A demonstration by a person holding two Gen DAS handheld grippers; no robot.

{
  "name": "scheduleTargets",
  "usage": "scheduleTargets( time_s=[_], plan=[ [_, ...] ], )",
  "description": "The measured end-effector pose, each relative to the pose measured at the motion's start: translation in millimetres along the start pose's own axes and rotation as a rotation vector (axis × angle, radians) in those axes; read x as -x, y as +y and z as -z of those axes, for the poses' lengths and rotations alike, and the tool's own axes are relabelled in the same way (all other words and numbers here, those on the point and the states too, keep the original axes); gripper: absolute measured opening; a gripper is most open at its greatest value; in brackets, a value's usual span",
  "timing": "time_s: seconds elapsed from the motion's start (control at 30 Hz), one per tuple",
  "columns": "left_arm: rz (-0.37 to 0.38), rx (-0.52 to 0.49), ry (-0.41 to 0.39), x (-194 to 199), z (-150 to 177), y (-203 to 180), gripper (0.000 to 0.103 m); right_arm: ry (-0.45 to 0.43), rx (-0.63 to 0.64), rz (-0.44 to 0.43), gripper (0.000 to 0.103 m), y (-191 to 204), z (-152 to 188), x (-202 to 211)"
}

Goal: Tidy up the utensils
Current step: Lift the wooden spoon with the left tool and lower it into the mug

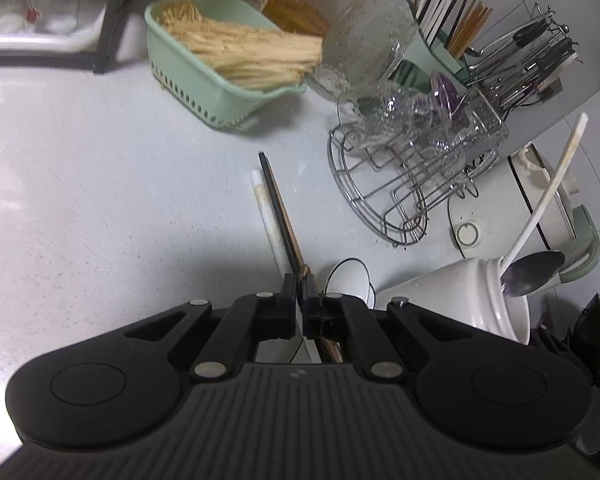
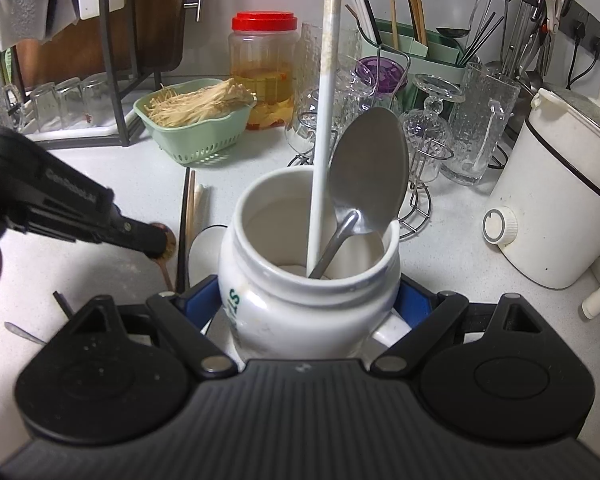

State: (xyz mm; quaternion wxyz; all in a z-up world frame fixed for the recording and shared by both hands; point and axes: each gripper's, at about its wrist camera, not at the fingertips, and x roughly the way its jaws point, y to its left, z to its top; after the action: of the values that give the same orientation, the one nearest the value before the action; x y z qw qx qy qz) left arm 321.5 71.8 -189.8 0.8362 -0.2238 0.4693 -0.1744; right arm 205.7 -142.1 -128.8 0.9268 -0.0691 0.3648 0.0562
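My right gripper (image 2: pixel 312 308) is shut on a white ceramic jar (image 2: pixel 312 280) and holds it upright on the counter. In the jar stand a metal spoon (image 2: pixel 368 172) and a white chopstick (image 2: pixel 326 120). The jar also shows in the left wrist view (image 1: pixel 460 292). My left gripper (image 1: pixel 300 300) is shut on a small brown wooden spoon (image 2: pixel 168 248) lying on the counter. Beside it lie a black chopstick (image 1: pixel 278 208), a brown chopstick (image 1: pixel 288 216), a white chopstick (image 1: pixel 266 216) and a white spoon (image 1: pixel 350 276).
A green basket of dried strands (image 2: pixel 196 120), a red-lidded jar (image 2: pixel 264 76), a wire rack of glassware (image 1: pixel 412 168), a green chopstick holder (image 2: pixel 412 48) and a white cooker (image 2: pixel 552 208) stand around the back and right. A metal utensil handle (image 2: pixel 24 334) lies at the left.
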Motion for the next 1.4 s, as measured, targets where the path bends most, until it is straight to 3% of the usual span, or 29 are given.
scheduleTargets(
  time_s=[0.4,0.6,1.03,1.23,1.4],
  plan=[
    [-0.157,-0.108,-0.138,47.5,-5.6,-47.6,0.002,-0.018,0.025,-0.023,0.093,-2.2,1.5,-0.1],
    [-0.219,-0.061,-0.223,84.0,-4.4,-67.3,0.002,-0.038,0.052,-0.05,0.093,-4.0,3.5,0.0],
    [-0.348,-0.142,-0.319,136.2,2.4,-133.6,0.002,-0.05,0.1,-0.101,0.093,-6.8,2.0,-2.0],
    [-0.333,-0.221,-0.326,147.6,-0.3,-159.9,0.002,-0.072,0.113,-0.114,0.093,-7.2,4.8,-0.9],
    [-0.259,-0.275,-0.33,148.5,-6.2,-169.9,0.002,-0.079,0.115,-0.111,0.093,-6.5,6.2,0.3]
  ],
)
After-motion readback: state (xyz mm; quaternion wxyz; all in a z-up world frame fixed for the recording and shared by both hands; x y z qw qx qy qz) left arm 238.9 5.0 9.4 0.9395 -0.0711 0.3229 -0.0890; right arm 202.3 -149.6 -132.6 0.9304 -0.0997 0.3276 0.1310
